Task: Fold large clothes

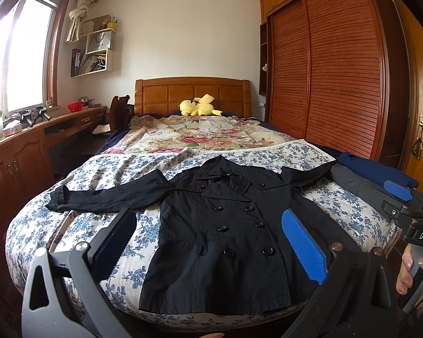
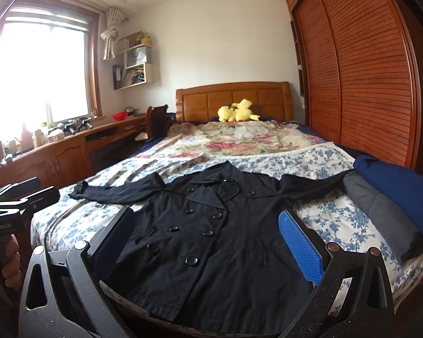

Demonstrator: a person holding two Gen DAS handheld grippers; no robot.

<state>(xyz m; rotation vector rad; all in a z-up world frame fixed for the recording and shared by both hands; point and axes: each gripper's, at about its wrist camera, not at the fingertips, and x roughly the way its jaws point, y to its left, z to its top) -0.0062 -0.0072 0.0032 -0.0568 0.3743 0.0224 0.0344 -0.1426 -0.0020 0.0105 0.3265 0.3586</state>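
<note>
The black coat point(image 1: 225, 233) lies flat, front up, on the bed point(image 1: 70, 174), collar towards 12 o'clock, while the left gripper point(image 1: 211, 242) and right gripper point(image 2: 208, 242) hover above its hem, jaws wide and empty

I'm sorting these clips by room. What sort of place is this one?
A home bedroom, most likely. A bed with a wooden headboard fills the middle, a louvred sliding-door wardrobe lines one wall, and a yellow plush toy lies by the headboard. A black coat is spread on the bed.

Both wrist cameras look from the bed's point(image 1: 70, 186) foot towards its headboard point(image 2: 234, 98), sharing the coat point(image 1: 225, 239).
</note>
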